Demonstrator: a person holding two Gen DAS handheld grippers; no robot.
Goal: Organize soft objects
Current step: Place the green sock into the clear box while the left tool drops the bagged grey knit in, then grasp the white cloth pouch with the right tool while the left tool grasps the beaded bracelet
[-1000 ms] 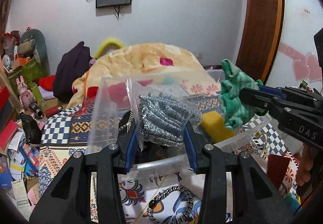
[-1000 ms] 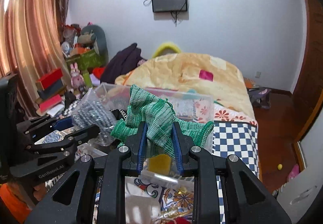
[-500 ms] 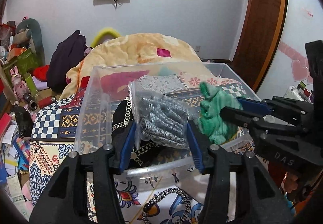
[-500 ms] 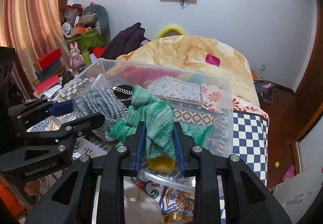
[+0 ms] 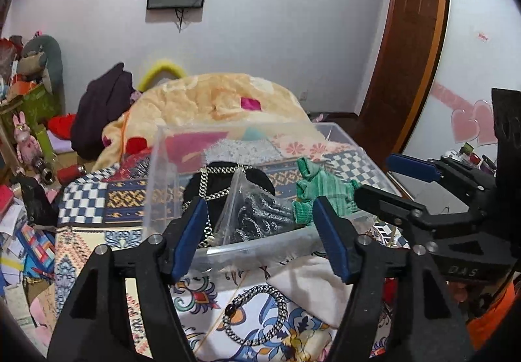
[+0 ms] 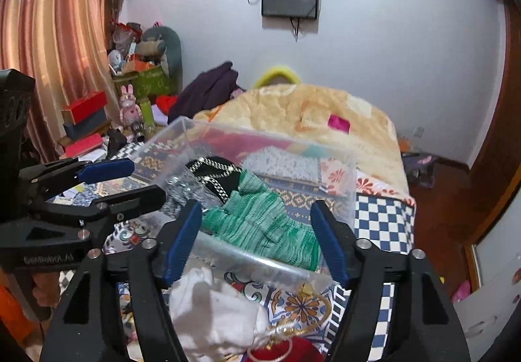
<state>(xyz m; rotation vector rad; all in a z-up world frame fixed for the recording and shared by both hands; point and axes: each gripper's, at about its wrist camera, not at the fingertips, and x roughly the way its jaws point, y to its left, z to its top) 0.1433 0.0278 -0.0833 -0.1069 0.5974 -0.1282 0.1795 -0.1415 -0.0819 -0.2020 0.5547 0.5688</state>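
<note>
A clear plastic bin [image 5: 260,241] stands on the patterned bedspread. In it lie a clear bag of grey knit items [image 5: 257,215], a green knit cloth [image 5: 322,192] and a black item with a silver chain [image 5: 221,179]. My left gripper [image 5: 260,231] is open and empty at the bin's near rim, just above the bag. My right gripper [image 6: 254,238] is open and empty over the green cloth [image 6: 260,222], which lies in the bin [image 6: 260,257]. Each gripper shows in the other's view: right [image 5: 403,182], left [image 6: 130,179].
A white cloth [image 6: 211,306], a red item [image 6: 289,352] and a braided cord loop [image 5: 257,313] lie on the spread before the bin. A heaped yellow blanket [image 5: 221,101] lies behind it. Cluttered shelves with toys [image 6: 136,78] stand at left, a wooden door [image 5: 400,52] at right.
Both grippers have opened. The bag of grey knits and the green cloth have dropped into the bin, and both grippers have drawn back a little toward the near rim.
</note>
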